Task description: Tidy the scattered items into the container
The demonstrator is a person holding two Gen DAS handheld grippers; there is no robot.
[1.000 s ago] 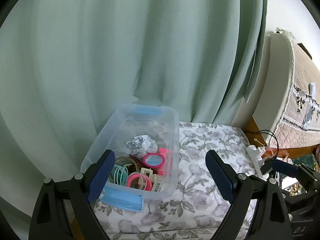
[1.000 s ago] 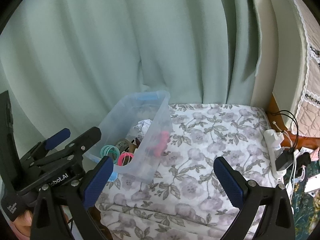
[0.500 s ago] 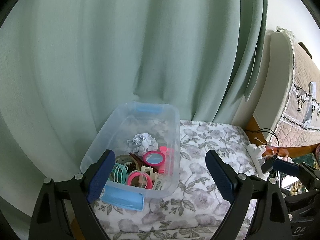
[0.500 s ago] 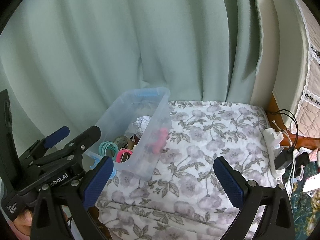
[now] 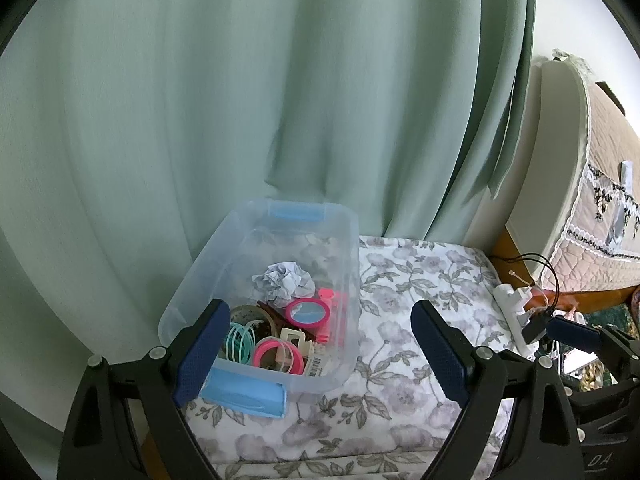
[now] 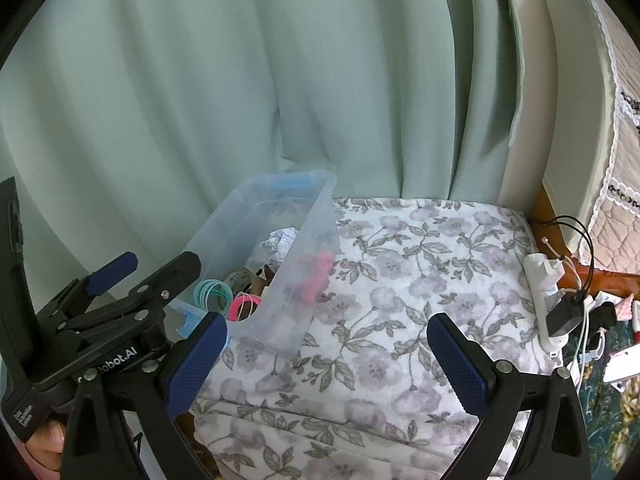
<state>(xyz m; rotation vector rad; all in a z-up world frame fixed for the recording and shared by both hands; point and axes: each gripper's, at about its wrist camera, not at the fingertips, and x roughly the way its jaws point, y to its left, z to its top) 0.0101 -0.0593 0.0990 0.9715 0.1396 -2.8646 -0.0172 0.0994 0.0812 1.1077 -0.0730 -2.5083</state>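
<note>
A clear plastic bin (image 5: 352, 264) with blue handles stands on the floral cloth (image 5: 416, 296), against the curtain. It also shows in the right wrist view (image 6: 316, 220). Inside lie a crumpled paper ball (image 5: 284, 280), a pink round mirror (image 5: 308, 313), teal rings (image 5: 240, 340), pink rings (image 5: 278, 354), a cream clip and tape rolls. My left gripper (image 5: 316, 354) is open and empty, held above the bin's near end. My right gripper (image 6: 328, 364) is open and empty over the bare cloth, right of the bin. The left gripper (image 6: 140, 268) shows at the left of the right wrist view.
A green curtain (image 5: 280, 100) hangs close behind the bin. A white power strip (image 6: 548, 300) with a black charger and cables lies at the cloth's right edge. A bed with a quilted cover (image 5: 600, 200) stands to the right.
Both grippers have drawn back and up a little from the bin; the bin looks slightly smaller and farther. Both stay open and empty.
</note>
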